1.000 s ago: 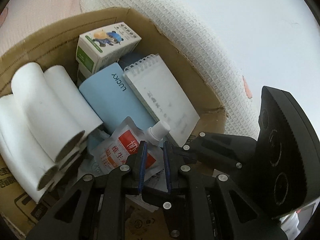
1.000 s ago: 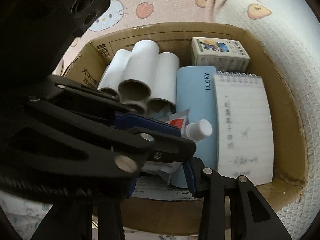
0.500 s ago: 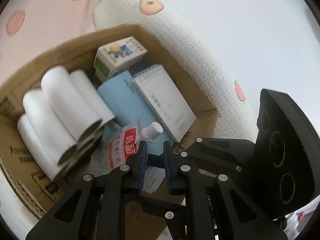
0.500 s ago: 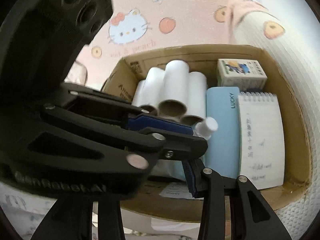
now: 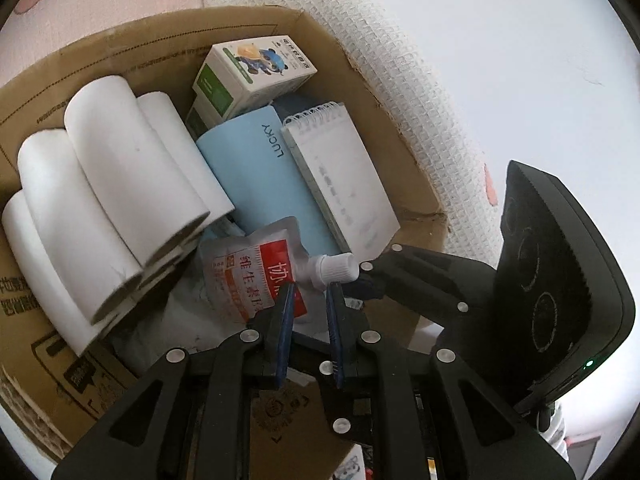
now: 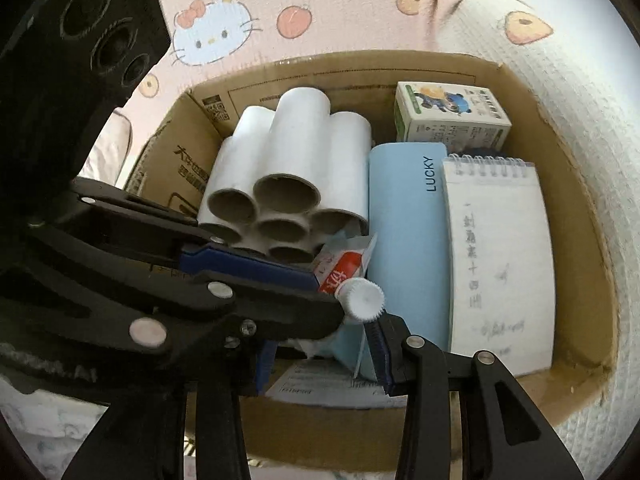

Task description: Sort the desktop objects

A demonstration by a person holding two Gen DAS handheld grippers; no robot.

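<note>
A cardboard box (image 5: 120, 48) holds several white rolls (image 5: 112, 184), a blue case marked LUCKY (image 5: 256, 172), a spiral notepad (image 5: 340, 176) and a small cartoon carton (image 5: 256, 68). A spouted pouch (image 5: 244, 276) with a red label and white cap (image 5: 334, 268) sits low in the box at my left gripper (image 5: 310, 294), whose narrow jaws pinch it near the spout. In the right wrist view the pouch (image 6: 344, 268) pokes out past the left gripper (image 6: 328, 294). My right gripper (image 6: 320, 344) stands partly apart beside the cap; one finger is hidden, and a pale blue packet (image 6: 348, 344) shows between the fingers.
The box rests on a pink cartoon-print cloth (image 6: 320, 0) with a white waffle-weave cover (image 6: 580, 100) along its right side. A printed white sheet (image 6: 320, 388) lies at the box's near wall. The two grippers crowd together over the near end of the box.
Half a second ago the box looked smaller and farther in both views; now it is close again. The left view has rolled a little. The pouch stayed at the left fingertips throughout.
</note>
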